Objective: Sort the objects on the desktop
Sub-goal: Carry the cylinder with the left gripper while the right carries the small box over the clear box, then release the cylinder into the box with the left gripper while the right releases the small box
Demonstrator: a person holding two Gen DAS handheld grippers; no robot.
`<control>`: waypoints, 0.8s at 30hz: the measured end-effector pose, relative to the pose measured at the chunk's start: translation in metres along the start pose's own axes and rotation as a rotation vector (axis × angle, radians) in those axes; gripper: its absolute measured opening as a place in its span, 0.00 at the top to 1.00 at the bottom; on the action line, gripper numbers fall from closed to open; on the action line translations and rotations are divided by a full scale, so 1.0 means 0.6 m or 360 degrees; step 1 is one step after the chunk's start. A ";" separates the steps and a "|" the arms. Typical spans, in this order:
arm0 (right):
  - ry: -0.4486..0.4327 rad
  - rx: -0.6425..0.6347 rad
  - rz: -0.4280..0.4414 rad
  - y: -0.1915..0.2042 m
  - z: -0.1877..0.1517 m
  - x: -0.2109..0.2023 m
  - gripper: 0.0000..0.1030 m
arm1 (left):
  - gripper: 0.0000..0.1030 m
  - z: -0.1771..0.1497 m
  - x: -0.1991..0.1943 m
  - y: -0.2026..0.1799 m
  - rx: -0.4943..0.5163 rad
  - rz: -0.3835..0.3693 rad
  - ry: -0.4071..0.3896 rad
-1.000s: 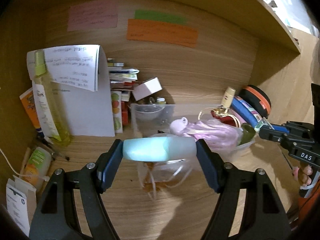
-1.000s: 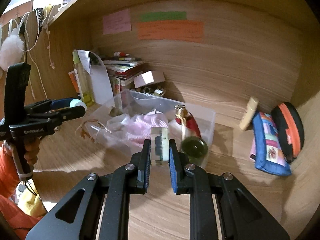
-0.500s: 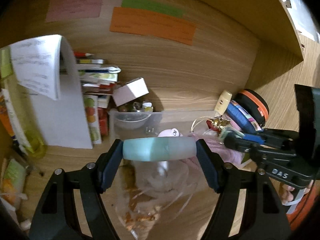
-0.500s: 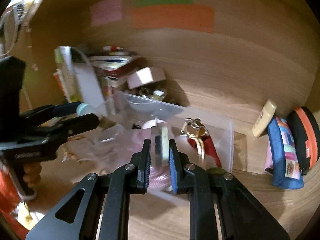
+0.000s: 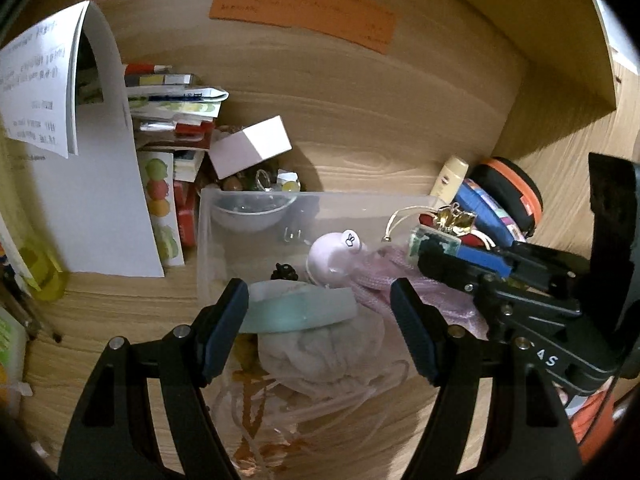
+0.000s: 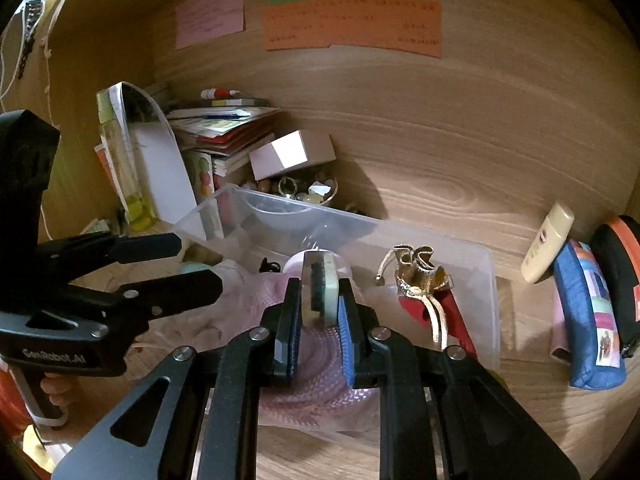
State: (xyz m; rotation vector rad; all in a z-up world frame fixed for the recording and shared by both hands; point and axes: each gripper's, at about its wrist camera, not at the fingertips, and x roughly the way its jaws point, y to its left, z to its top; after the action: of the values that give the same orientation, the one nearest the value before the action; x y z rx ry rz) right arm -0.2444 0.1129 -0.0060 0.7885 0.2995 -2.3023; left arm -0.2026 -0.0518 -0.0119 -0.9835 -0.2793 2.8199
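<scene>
Desk clutter is being sorted into a clear plastic bin (image 6: 460, 256) that sits on a wooden desk (image 6: 500, 432) inside a wood-panelled alcove. The left gripper (image 5: 320, 316) holds a pale mint tube (image 5: 300, 310); the tube now looks tilted, pressed against the left pad with a gap showing at its right end, whereas a second ago it spanned both pads squarely, so the grip may be loosening, though the jaws have not widened. The right gripper (image 6: 320, 304) is clenched tight on a small flat green-and-clear piece (image 6: 320, 288), held on edge. Over the last second both grippers have travelled forward and dipped, and each now hangs over the bin rather than in front of it. Inside lie a pink knitted cloth (image 6: 312, 360), a white round-topped object (image 5: 336, 252), a red and gold ornament (image 6: 424, 292) and a crumpled clear bag (image 5: 320, 348). Outside, to the right, a cream tube (image 6: 548, 248) and a blue patchwork pouch (image 6: 588, 320) rest against the wall. Judging by this, both held items are about to be dropped in, leaving the pieces beside the wall unsorted.
</scene>
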 end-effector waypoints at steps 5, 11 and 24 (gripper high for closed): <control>-0.0001 0.0010 -0.0007 -0.002 0.003 0.001 0.80 | 0.29 -0.001 -0.005 0.003 -0.0016 0.0005 0.0000; 0.0029 0.0016 0.0021 0.002 0.008 -0.004 0.68 | 0.29 0.004 -0.019 0.005 -0.0039 0.0000 -0.0030; -0.0071 -0.0016 -0.0055 0.039 -0.002 -0.064 0.44 | 0.18 -0.004 -0.090 0.004 -0.0096 0.0057 -0.0137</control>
State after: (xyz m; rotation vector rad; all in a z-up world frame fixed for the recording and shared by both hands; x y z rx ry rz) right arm -0.2054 0.1162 0.0165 0.7312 0.3064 -2.3459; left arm -0.1594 -0.0642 0.0181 -0.8882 -0.3623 2.9072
